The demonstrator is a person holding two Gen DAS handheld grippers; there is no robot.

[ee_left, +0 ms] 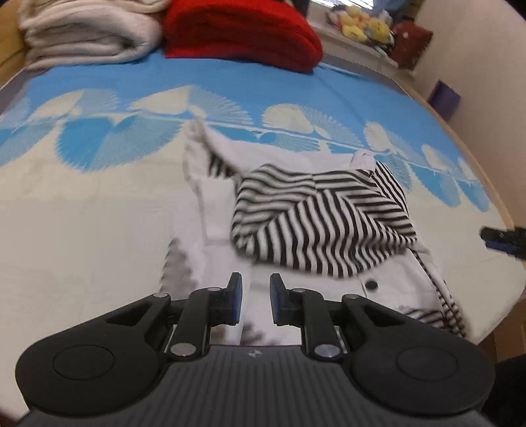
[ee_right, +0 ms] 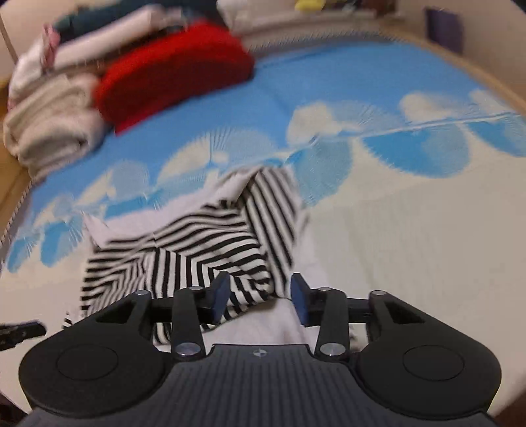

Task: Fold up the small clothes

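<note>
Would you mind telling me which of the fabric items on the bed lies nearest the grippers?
The black-and-white striped garment, spread out just beyond both open grippers, left gripper and right gripper. The red blanket and cream blanket sit folded at the far edge.

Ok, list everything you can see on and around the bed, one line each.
small garment: one, white with a black-and-white striped part bunched on top, middle of the bed, black button near its front edge
bedspread: one, blue and cream fan pattern, covers the bed
red blanket: one, folded, far end
cream blanket: one, folded, left of the red one
plush toys: several, mostly yellow, on a ledge beyond the bed
purple box: one, by the right wall
left gripper: black, blue pads, open over the garment's near edge
right gripper: same, open over the garment
</note>
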